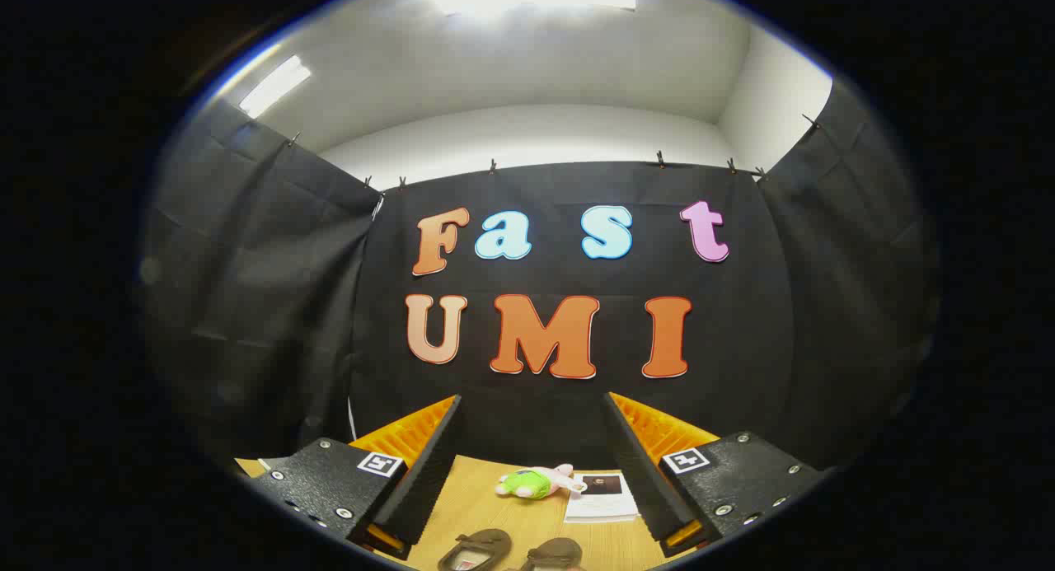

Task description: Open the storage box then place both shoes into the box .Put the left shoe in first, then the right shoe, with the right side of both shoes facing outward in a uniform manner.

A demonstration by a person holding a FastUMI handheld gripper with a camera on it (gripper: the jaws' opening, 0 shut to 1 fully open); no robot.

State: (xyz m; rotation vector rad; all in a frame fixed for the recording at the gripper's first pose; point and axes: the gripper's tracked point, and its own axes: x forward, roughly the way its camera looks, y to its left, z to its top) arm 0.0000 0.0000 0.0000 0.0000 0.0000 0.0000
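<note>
My gripper (532, 406) is held high above the wooden table (474, 505) and points at the booth's back wall, its fingers wide apart with nothing between them. Two dark brown shoes lie side by side on the table far below, between the fingers: one shoe (476, 549) to the left and the other shoe (554, 553) to its right. Just their upper parts show, so I cannot say which is the left one.
A green and pink plush toy (534, 481) lies on the table beyond the shoes. A white paper sheet (603, 497) with a dark picture rests to its right. Black cloth walls close the booth on three sides.
</note>
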